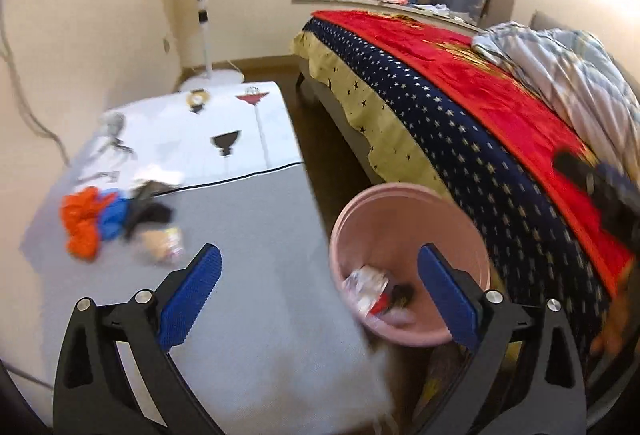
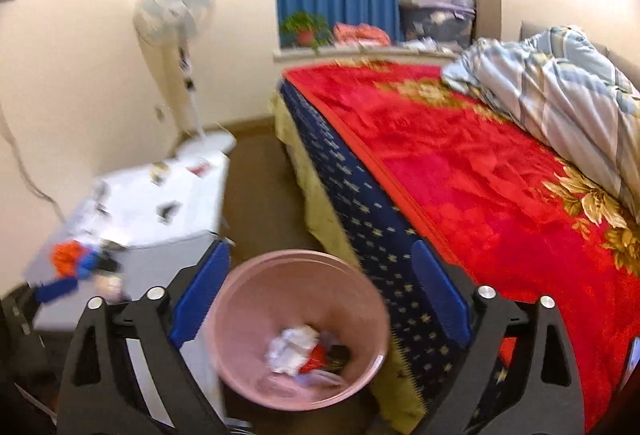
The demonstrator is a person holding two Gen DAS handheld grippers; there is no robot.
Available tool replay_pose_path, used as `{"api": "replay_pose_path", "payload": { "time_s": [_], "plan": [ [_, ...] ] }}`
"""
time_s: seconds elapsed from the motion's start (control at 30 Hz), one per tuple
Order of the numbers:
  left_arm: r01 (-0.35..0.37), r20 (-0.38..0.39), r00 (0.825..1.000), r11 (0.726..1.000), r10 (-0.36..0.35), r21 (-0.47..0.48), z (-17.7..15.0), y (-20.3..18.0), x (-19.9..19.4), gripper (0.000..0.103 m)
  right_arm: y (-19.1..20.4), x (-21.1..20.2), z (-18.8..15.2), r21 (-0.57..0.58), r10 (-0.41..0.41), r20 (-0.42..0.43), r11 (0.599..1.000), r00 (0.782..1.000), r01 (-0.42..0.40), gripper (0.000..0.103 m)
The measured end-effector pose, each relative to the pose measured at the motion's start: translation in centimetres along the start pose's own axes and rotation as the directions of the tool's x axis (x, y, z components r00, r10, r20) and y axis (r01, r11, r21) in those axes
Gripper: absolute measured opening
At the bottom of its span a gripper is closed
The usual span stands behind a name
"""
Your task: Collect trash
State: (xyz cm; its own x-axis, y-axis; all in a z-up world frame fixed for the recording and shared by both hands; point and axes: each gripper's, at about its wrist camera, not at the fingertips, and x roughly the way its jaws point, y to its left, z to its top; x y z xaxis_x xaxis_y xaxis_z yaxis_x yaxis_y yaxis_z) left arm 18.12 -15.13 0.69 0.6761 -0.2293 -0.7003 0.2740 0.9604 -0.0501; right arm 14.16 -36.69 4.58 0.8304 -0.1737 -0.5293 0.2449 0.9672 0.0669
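We judge the task partly done; the pink bin on the floor between the desk and the bed already holds crumpled white paper and a few red and dark scraps; both of our claws are spread wide and pinch nothing, the left claw over the desk edge and the bin rim, the right claw above the bin; what remains sits on the desk: an orange and blue bundle, something dark just beside it, and a pale blurred wrapper nearby; these are still to be collected.
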Motion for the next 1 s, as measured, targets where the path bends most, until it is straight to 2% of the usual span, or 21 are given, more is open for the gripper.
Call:
{"api": "replay_pose_path", "payload": {
  "time_s": [0.17, 0.4, 0.57, 0.67, 1.0],
  "plan": [
    [-0.059, 0.058, 0.997, 0.998, 0.057, 0.025, -4.2, 2.1, -8.3, 0.095, 1.9, -7.3, -2.3, 0.018, 0.104, 0.040, 0.994, 0.994, -0.105, 0.096],
    [-0.092, 0.095, 0.991, 0.995, 0.095, -0.037, -8.8, 4.3, -15.6, 0.095, 4.2, -15.4, -6.4, -0.070, 0.146, 0.068, 0.987, 0.987, -0.142, 0.097],
    [-0.073, 0.110, 0.991, 0.995, 0.081, -0.072, -10.4, 4.8, -18.2, 0.095, 5.1, -18.6, -7.6, -0.107, 0.185, 0.062, 0.978, 0.981, -0.178, 0.098],
    [-0.088, 0.137, 0.986, 0.993, 0.098, -0.079, -10.9, 5.0, -19.4, 0.095, 5.5, -19.7, -8.0, -0.122, 0.197, 0.067, 0.975, 0.978, -0.188, 0.098],
    [-0.130, 0.176, 0.973, 0.984, 0.149, -0.118, -11.2, 6.8, -21.1, 0.095, 7.4, -20.9, -8.4, -0.169, 0.226, 0.075, 0.963, 0.971, -0.211, 0.098]
  ]
}}
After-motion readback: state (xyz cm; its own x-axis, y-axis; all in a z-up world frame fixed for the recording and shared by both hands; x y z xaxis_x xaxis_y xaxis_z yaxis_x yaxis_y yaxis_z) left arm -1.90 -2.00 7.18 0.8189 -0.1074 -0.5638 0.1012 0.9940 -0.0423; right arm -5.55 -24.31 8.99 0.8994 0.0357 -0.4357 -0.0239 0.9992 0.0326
